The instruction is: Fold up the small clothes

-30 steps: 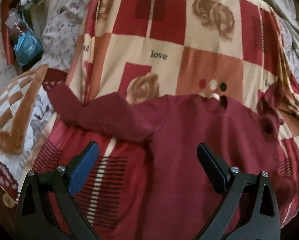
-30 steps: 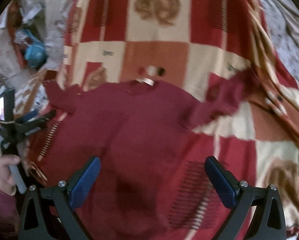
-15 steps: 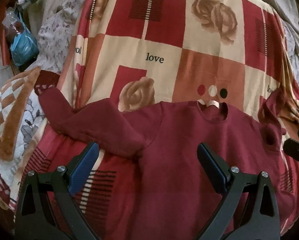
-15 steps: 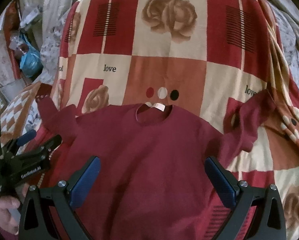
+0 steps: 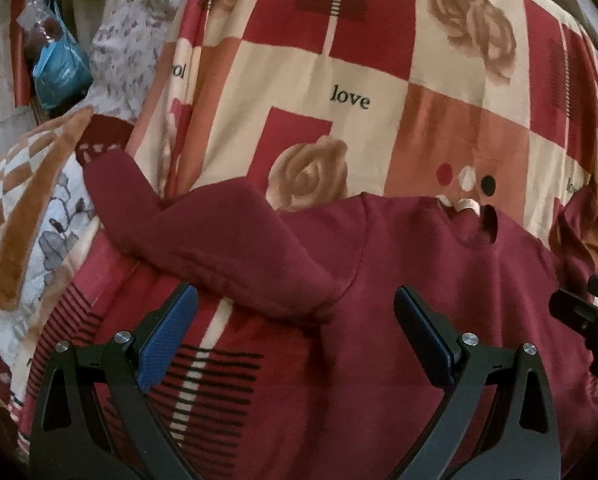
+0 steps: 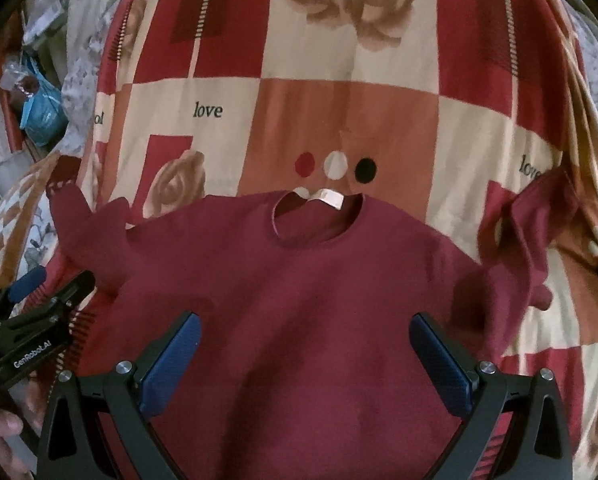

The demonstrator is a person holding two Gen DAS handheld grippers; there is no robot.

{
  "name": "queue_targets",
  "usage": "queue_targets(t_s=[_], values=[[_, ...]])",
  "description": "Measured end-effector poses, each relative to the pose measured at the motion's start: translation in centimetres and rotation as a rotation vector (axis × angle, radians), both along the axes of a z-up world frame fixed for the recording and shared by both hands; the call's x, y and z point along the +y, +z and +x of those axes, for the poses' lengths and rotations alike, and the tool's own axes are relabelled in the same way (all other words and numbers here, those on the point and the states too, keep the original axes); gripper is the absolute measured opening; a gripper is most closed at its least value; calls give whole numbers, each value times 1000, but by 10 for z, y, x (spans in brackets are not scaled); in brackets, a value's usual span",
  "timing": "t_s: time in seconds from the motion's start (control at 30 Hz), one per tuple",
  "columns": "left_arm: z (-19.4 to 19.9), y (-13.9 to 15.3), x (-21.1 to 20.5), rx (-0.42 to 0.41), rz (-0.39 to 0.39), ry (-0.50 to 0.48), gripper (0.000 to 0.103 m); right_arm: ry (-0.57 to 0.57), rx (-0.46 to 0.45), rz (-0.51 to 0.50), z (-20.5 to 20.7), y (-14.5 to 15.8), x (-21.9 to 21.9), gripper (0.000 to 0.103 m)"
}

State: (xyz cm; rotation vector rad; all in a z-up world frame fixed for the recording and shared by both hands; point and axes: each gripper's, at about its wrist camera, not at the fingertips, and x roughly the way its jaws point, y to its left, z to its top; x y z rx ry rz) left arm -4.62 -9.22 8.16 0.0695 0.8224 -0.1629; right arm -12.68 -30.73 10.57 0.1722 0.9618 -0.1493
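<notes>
In the left wrist view, the left gripper (image 5: pixel 295 320) fills the bottom of the frame with its blue-padded fingers (image 5: pixel 167 340) spread wide and nothing between them. A dark red top (image 5: pixel 439 300) lies flat across the lower centre and right of the frame on a blanket (image 5: pixel 359 60) of red, cream and orange squares with roses and the word "love". Its neckline, with a pale label, sits at centre right, just below three printed dots. One sleeve (image 5: pixel 203 232) stretches toward the left of the frame, its cuff reaching a patterned pillow (image 5: pixel 23 208) at the left edge; the sleeve's lower fold lies just above the gripper's left finger. A blue bag (image 5: pixel 61 68) hangs in the upper left. Part of the right gripper (image 5: pixel 587 316) shows at the right edge, over the top's side; its fingers cannot be made out there. In the right wrist view, the right gripper (image 6: pixel 305 344) occupies the bottom of the frame, fingers (image 6: pixel 171 364) spread apart and holding nothing, hovering over the body of the top (image 6: pixel 299 300), which fills the centre. The neckline is at the middle, and the other sleeve (image 6: pixel 531 232) runs up toward the right edge, rumpled. The left gripper (image 6: pixel 47 292) appears at lower left with its fingers apart, beside the first sleeve.
</notes>
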Motion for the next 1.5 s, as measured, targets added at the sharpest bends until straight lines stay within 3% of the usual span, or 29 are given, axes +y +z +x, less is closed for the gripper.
queue_targets(t_s=[0.8,1.5], values=[[7,-13,-3,26,14,-8,99,-15,21,-5,13,-31,20,103],[7,-16,-4,20,29,-11,99,-46,25,-21,14,-34,17,103]])
